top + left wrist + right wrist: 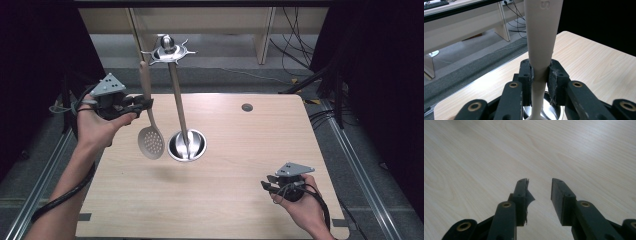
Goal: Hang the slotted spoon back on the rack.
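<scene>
A cream slotted spoon (150, 141) hangs upright above the table, its perforated head down and its handle up. My left gripper (142, 105) is shut on the handle at about mid-length; in the left gripper view both pads press the cream handle (541, 40). Just to its right stands a metal utensil stand (176, 95) with a round base (187, 146) and a hooked crown (168, 49) on top. My right gripper (266, 186) rests low at the table's front right, open, with only bare wood between its fingertips (539, 187).
The light wooden table (230, 165) has a small round cable hole (247, 107) at the back. Cables lie on the floor behind and to the right. A pale desk frame stands beyond the table's far edge.
</scene>
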Tool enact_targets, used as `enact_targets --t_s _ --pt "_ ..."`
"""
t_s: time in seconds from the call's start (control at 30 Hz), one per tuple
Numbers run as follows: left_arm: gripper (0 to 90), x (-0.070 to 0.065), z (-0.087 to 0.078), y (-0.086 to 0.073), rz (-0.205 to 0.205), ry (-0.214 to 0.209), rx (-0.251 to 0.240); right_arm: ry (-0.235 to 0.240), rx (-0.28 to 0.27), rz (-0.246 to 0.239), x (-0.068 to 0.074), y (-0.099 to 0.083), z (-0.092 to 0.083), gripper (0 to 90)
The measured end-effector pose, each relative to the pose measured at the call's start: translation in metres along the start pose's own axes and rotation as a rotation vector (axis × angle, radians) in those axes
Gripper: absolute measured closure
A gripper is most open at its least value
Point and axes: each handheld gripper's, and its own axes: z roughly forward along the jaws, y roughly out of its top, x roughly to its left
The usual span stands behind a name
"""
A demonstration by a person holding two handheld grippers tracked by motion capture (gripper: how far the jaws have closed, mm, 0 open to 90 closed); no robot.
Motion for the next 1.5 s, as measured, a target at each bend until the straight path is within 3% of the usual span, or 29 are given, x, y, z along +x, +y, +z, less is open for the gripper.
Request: enact_targets --t_s 1.5 --pt "73.9 0.003 0.011 0.008 -0.007 -0.014 0.048 -0.011 -0.018 -0.020 -0.003 0.000 0.001 66.4"
